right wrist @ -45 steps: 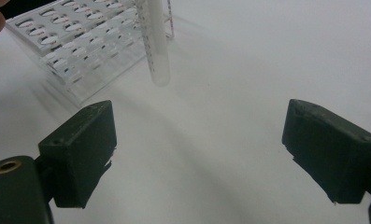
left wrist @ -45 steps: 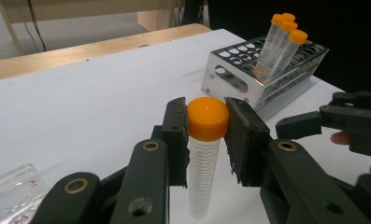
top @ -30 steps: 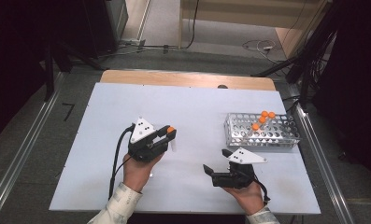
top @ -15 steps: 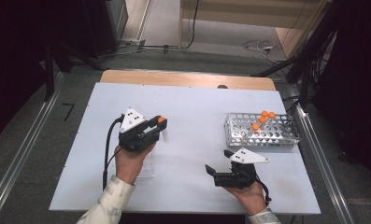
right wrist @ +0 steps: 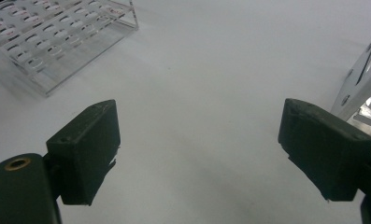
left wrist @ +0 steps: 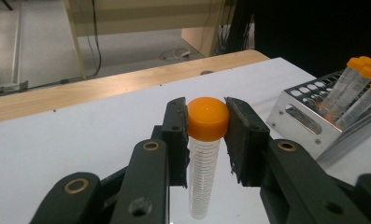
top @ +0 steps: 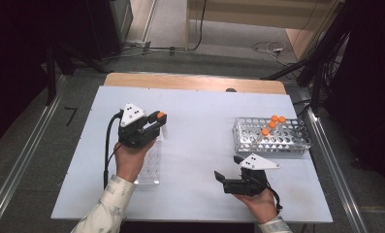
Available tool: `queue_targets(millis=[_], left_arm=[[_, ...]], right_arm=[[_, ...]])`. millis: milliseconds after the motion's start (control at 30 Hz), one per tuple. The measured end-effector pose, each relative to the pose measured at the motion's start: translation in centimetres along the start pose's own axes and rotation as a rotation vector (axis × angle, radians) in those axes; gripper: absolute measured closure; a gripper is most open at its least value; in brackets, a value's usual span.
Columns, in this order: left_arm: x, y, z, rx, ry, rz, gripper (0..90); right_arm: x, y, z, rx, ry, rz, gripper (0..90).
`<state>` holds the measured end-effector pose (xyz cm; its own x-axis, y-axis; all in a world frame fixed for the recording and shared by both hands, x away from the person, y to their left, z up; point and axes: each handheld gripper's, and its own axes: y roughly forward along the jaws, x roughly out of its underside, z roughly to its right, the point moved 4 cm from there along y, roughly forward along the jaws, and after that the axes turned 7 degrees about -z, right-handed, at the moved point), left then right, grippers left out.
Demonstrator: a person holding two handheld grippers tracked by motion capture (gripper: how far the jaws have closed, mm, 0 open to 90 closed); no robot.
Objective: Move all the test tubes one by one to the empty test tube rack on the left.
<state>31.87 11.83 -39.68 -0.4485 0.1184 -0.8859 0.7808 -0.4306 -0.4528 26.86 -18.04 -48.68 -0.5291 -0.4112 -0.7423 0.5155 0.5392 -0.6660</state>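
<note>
the left gripper [left wrist: 206, 140] squeezes a clear tube [left wrist: 203, 177] by its orange cap [left wrist: 207, 117]. the tube hangs straight down between the black pads, up off the white table [top: 200, 131]. in the high view the left gripper [top: 157, 122] is above the far end of a clear plastic rack [top: 149, 167] that lies flat on the table. the right gripper [right wrist: 197, 154] has its jaws wide apart with nothing between them. it sits low near a metal rack [top: 272, 136] that holds three more orange-capped tubes [top: 273, 125].
</note>
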Motion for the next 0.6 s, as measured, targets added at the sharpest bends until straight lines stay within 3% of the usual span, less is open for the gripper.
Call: queue_targets(millis=[267, 600], left_arm=[[-0.3, -0.5, -1.3, -0.036, -0.014, 0.01, 70.6], [0.0, -0.6, -2.1, -0.082, 0.005, 0.002, 70.6]], right_arm=[[0.0, 0.0, 0.0, -0.001, -0.002, -0.002, 11.5], [0.0, 0.0, 0.0, -0.001, -0.003, -0.002, 11.5]])
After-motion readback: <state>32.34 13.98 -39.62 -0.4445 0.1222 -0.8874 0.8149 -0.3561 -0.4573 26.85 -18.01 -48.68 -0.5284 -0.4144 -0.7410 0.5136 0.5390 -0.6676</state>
